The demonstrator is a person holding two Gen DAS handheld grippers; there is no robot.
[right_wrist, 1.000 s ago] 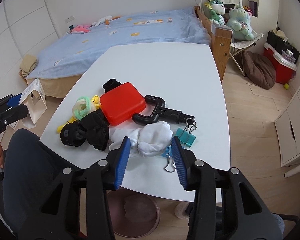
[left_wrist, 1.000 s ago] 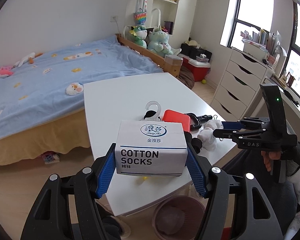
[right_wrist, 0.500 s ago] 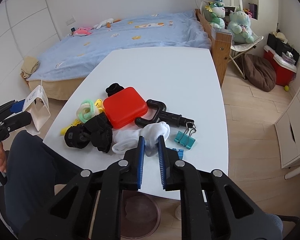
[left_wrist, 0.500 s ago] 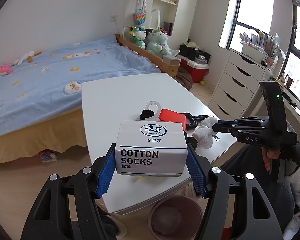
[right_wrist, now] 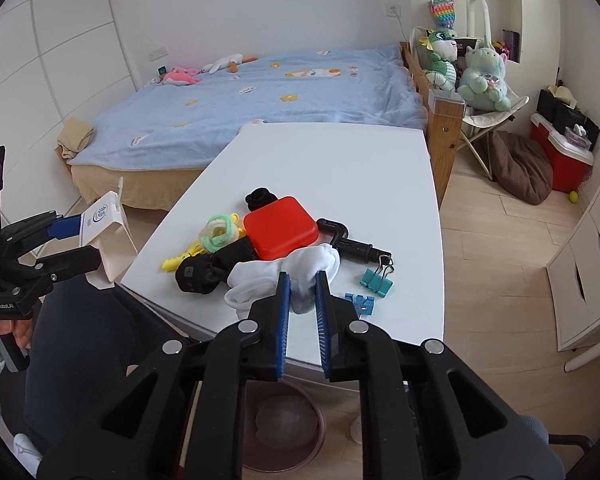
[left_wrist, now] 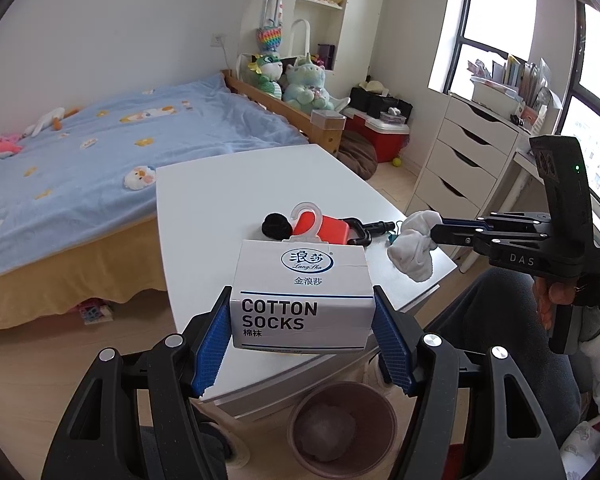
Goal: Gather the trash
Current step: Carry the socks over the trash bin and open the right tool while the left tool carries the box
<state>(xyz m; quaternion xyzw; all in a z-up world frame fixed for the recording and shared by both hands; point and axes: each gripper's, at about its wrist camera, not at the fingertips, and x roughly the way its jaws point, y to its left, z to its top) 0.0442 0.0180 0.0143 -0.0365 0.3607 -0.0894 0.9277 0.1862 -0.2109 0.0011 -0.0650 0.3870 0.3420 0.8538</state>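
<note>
Right tool [right_wrist: 302, 292] has just closed on the white sock [right_wrist: 300, 270] and lifted it off the counter [right_wrist: 340, 168]. Left tool [left_wrist: 300, 332] grips the sock box [left_wrist: 300, 300] (sides clamped). Bin [left_wrist: 342, 426] on floor below; red case [right_wrist: 280, 227] beyond.

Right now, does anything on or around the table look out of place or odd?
Yes: the right gripper is shut on a white sock, clothing rather than obvious trash. The left gripper clamps an opened cotton socks box. The trash bin sits below the table edge.
</note>
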